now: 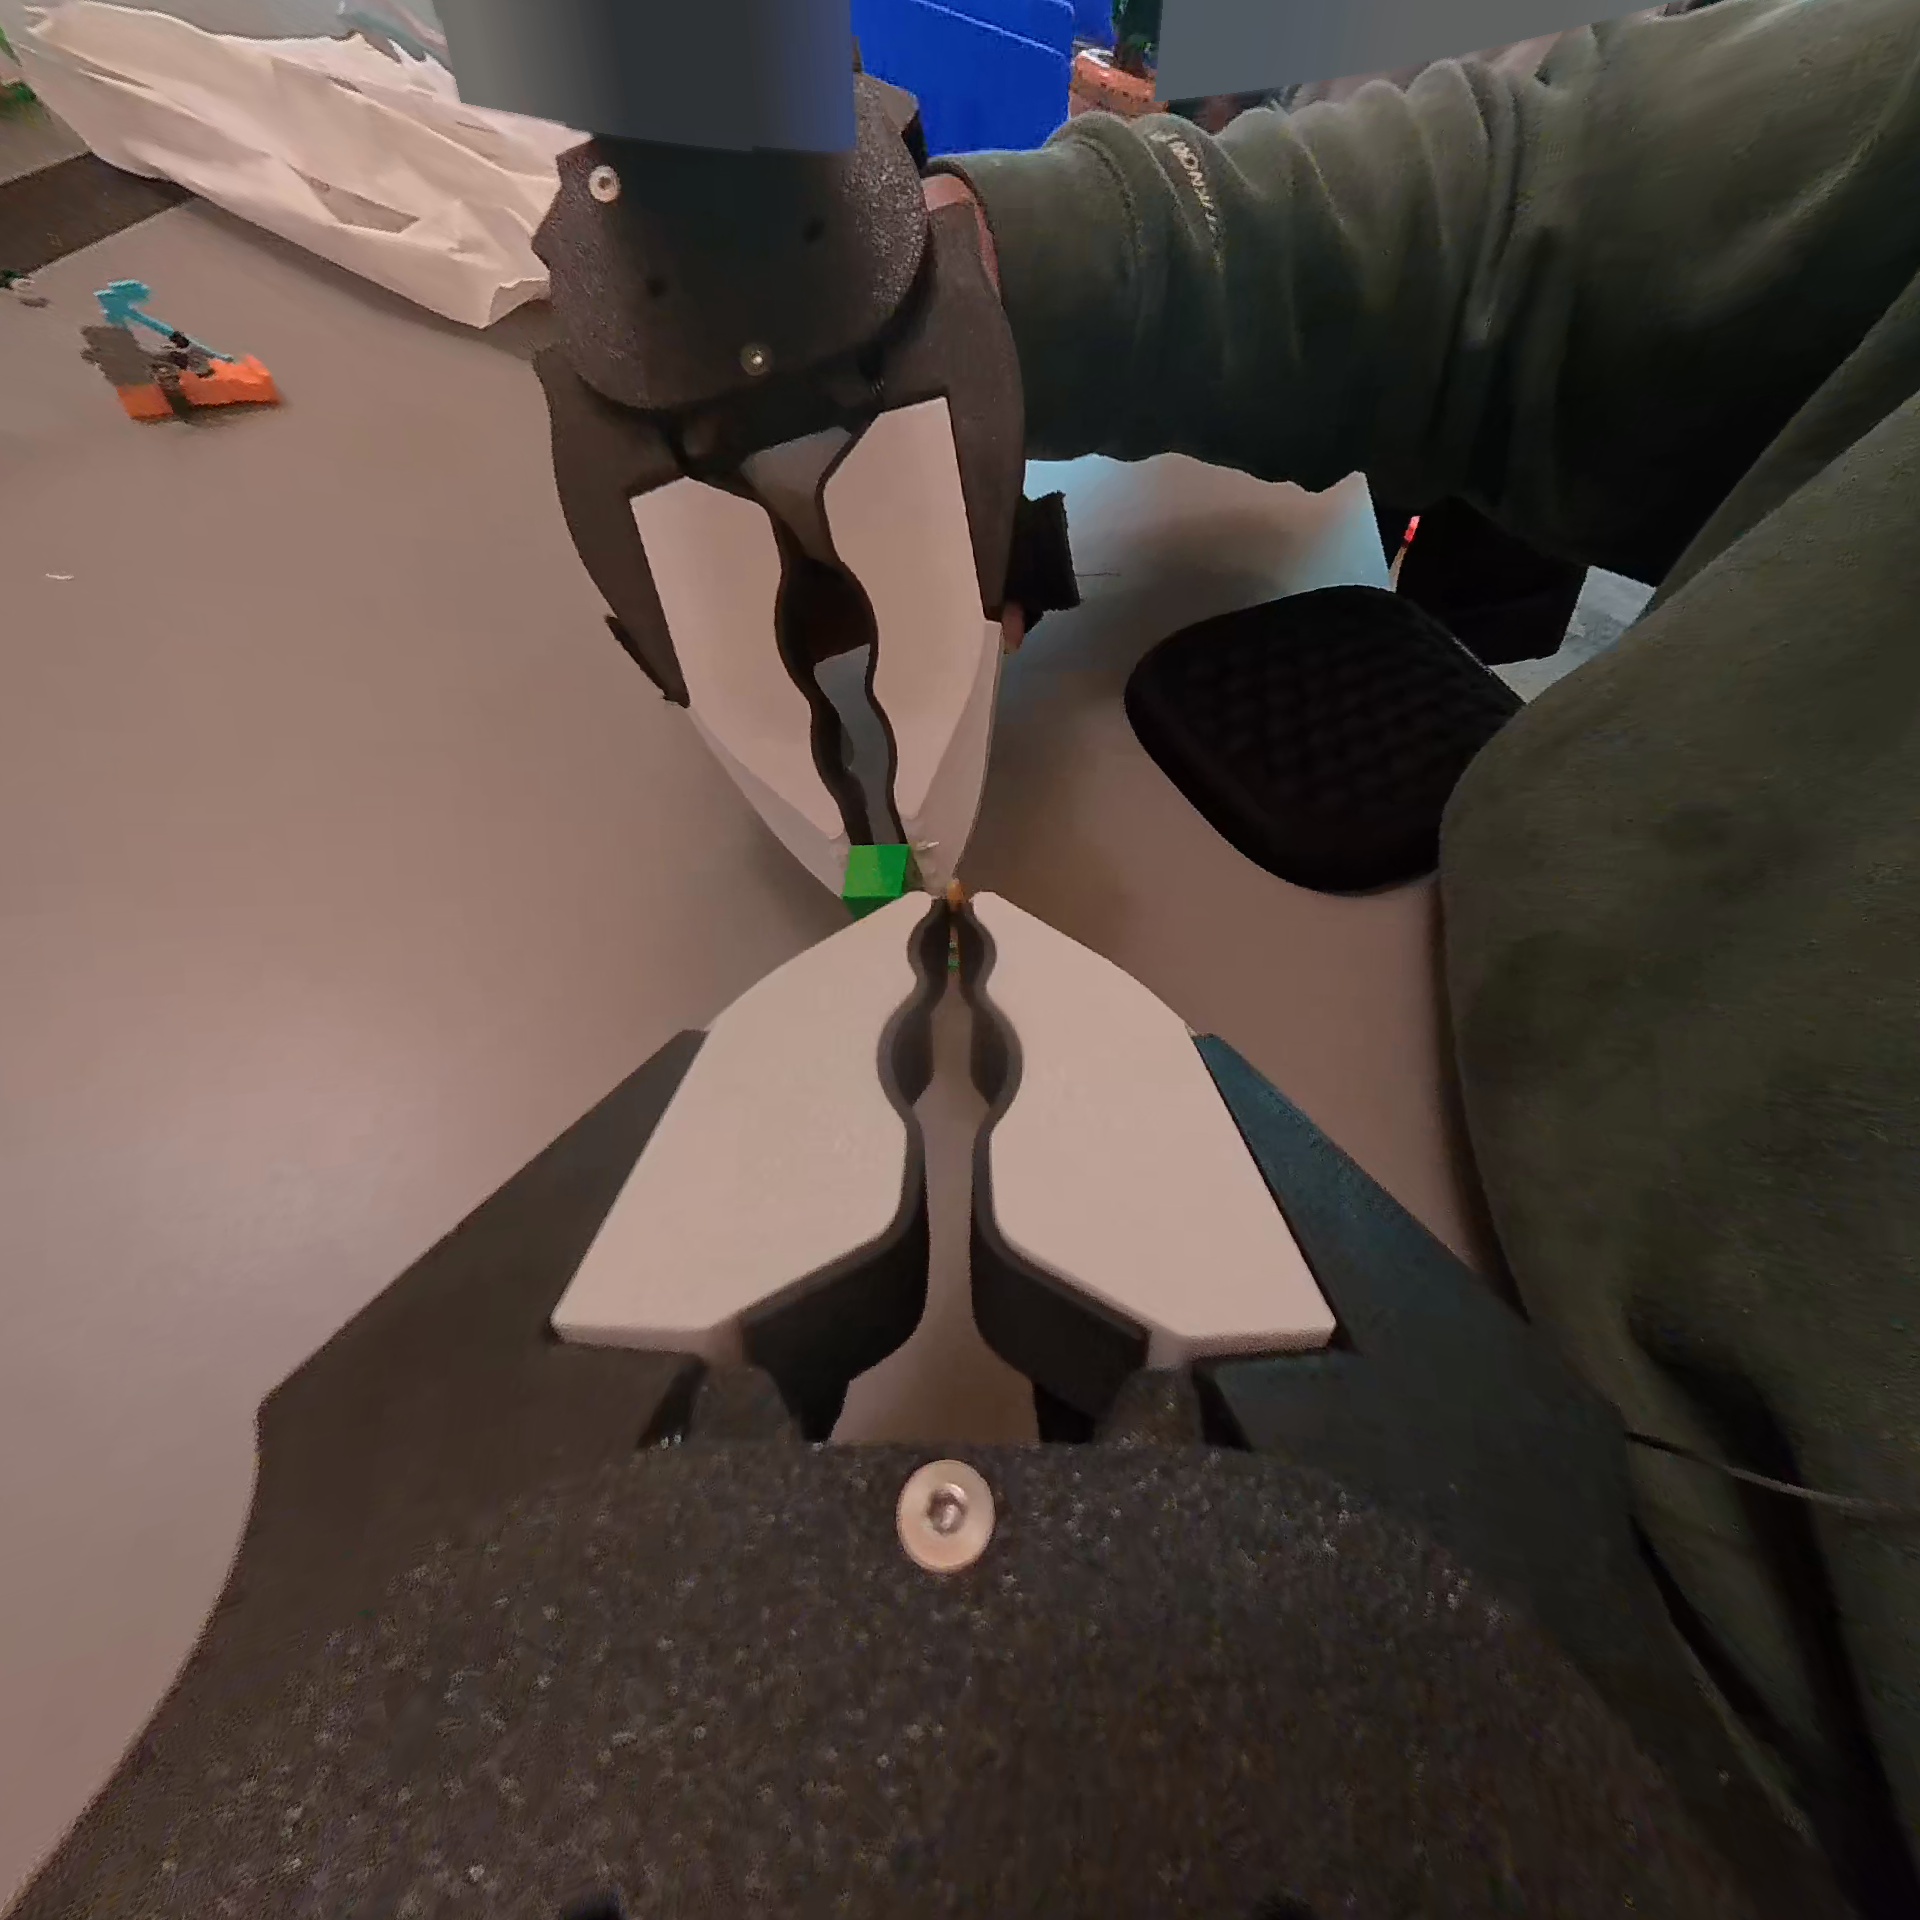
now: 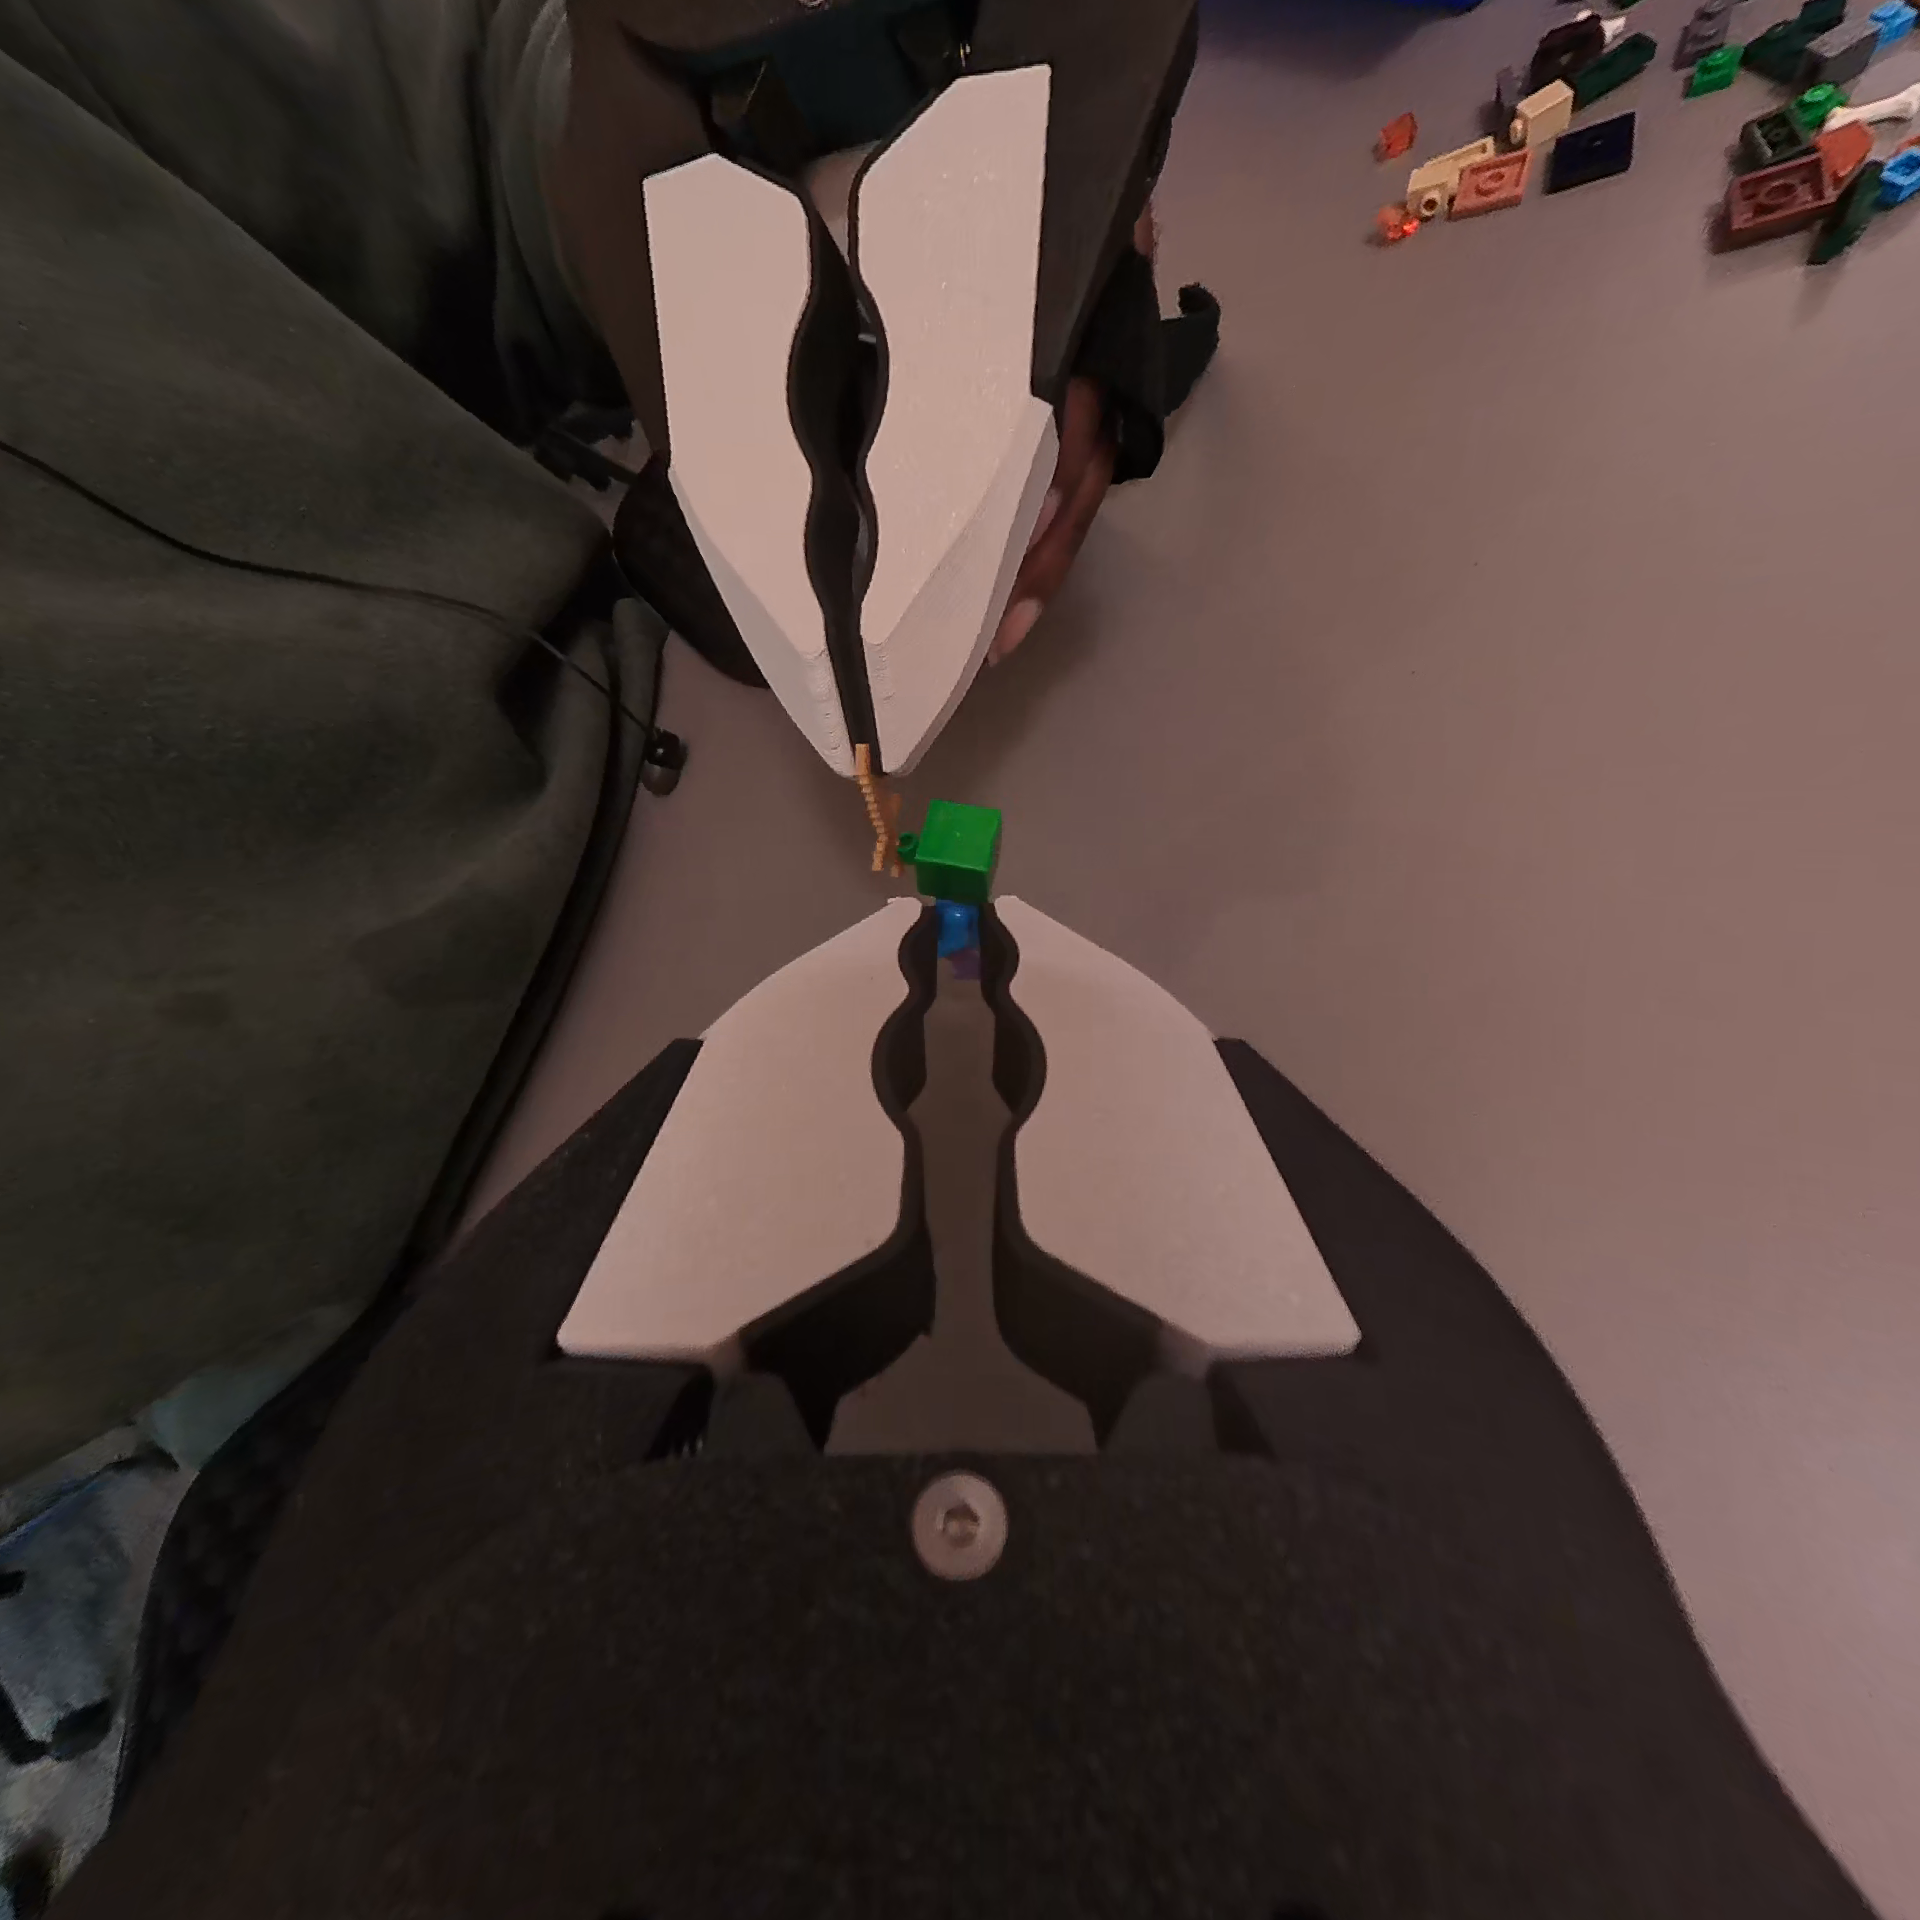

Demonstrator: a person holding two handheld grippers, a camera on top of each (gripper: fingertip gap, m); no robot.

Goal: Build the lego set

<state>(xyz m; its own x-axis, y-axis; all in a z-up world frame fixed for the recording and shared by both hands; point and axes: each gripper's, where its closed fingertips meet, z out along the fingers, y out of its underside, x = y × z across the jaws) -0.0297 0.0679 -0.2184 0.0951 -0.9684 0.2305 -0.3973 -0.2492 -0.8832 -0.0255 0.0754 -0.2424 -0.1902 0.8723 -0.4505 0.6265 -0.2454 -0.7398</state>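
A minifigure with a green cube head (image 2: 958, 844) and a blue torso (image 2: 952, 927) is clamped in my right gripper (image 2: 948, 920), held above the grey table (image 2: 1455, 831). My left gripper (image 2: 868, 764) comes in from the top of that view, shut on a thin golden sword-like piece (image 2: 878, 821). The piece's lower end touches the figure's green hand (image 2: 905, 844). In the left wrist view my left gripper (image 1: 951, 906) is shut, with only a sliver of the golden piece (image 1: 954, 889) showing. The right gripper (image 1: 894, 847) faces it, holding the green head (image 1: 878, 871).
Several loose bricks (image 2: 1662, 135) lie at the far right of the table. A small build with an orange base and teal tool (image 1: 177, 364) stands at the left, a white paper bag (image 1: 291, 156) behind it. A black padded armrest (image 1: 1320, 738) and a green sleeve (image 1: 1455, 260) are close by. Both grippers' tips are close together, under 4 cm apart.
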